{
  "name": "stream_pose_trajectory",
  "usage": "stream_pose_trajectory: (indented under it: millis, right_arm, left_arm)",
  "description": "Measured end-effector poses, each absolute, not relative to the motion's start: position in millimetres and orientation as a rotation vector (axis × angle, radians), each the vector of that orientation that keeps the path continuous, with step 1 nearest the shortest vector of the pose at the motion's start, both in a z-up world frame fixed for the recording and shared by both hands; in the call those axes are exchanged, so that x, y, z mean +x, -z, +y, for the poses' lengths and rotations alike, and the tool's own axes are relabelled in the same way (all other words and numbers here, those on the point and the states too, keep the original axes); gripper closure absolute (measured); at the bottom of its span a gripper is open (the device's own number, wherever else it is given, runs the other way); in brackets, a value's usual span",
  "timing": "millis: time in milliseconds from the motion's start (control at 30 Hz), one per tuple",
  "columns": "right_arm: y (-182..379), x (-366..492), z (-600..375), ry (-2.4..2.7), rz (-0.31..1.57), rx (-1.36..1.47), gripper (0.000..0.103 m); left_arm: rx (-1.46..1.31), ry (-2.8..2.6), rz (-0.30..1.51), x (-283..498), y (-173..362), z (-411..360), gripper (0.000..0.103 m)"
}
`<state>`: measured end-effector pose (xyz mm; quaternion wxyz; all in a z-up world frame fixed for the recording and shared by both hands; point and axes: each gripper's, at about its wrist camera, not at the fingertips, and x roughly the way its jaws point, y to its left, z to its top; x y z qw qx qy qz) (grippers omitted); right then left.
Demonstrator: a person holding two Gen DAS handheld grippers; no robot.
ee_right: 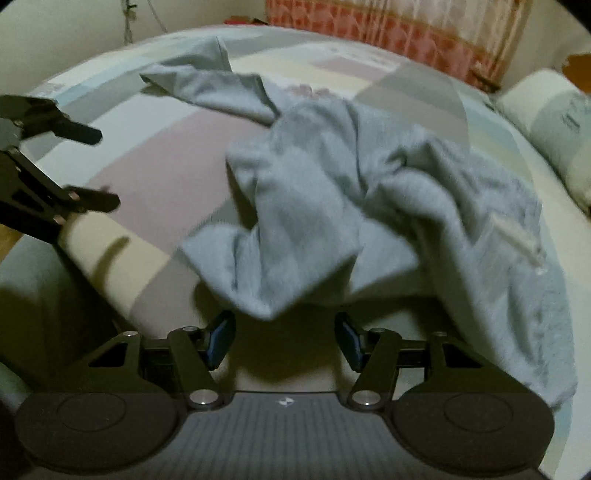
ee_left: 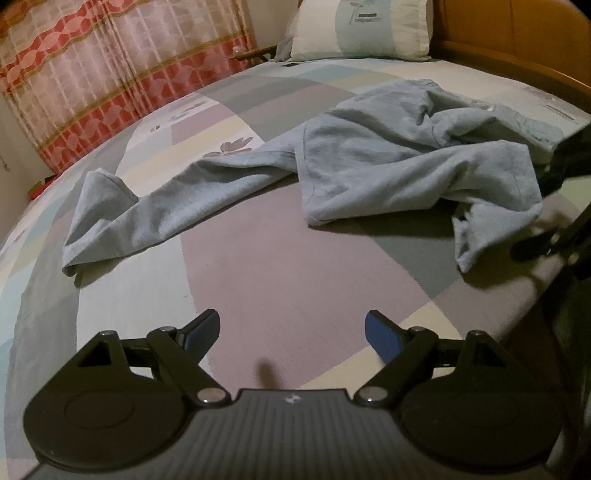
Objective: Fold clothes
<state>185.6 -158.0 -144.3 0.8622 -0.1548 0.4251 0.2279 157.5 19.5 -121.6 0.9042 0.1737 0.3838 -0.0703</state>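
While the left gripper [ee_left: 291, 332] hangs over bare patchwork bedsheet [ee_left: 295, 266] at the bottom of its view, its jaws stand spread wide with nothing between them. Over on the right wrist view, the right gripper [ee_right: 284, 339] has its jaws parted too, pinching nothing; a drooping corner of the pale blue garment [ee_right: 332, 192] dangles just above the gap, blurred. That garment lies crumpled across the middle of the bed, one long part trailing toward the upper left in the right wrist view. A pillow [ee_left: 362, 29] sits at the top of the left view, a red patterned curtain [ee_left: 92, 74] fills the upper left.
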Motion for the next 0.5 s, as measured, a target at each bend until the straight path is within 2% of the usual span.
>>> stream_pose_trajectory:
  millis: [300, 333, 367, 433, 500]
  right_arm:
    - [158, 198, -139, -0.437, 0.808, -0.352, 0.035]
    - [157, 202, -140, -0.437, 0.798, -0.331, 0.044]
    - [154, 206, -139, -0.422, 0.778, -0.333, 0.060]
    - [147, 215, -140, -0.403, 0.728, -0.342, 0.070]
    - [136, 225, -144, -0.388, 0.679, -0.339, 0.075]
  left_arm:
    - [0.370, 0.209, 0.804, 167, 126, 0, 0.017]
    - [0.370, 0.214, 0.803, 169, 125, -3, 0.017]
    - [0.371, 0.222, 0.802, 170, 125, -5, 0.017]
    - [0.374, 0.239, 0.801, 173, 125, -9, 0.017]
    - [0.381, 0.257, 0.800, 176, 126, -14, 0.017]
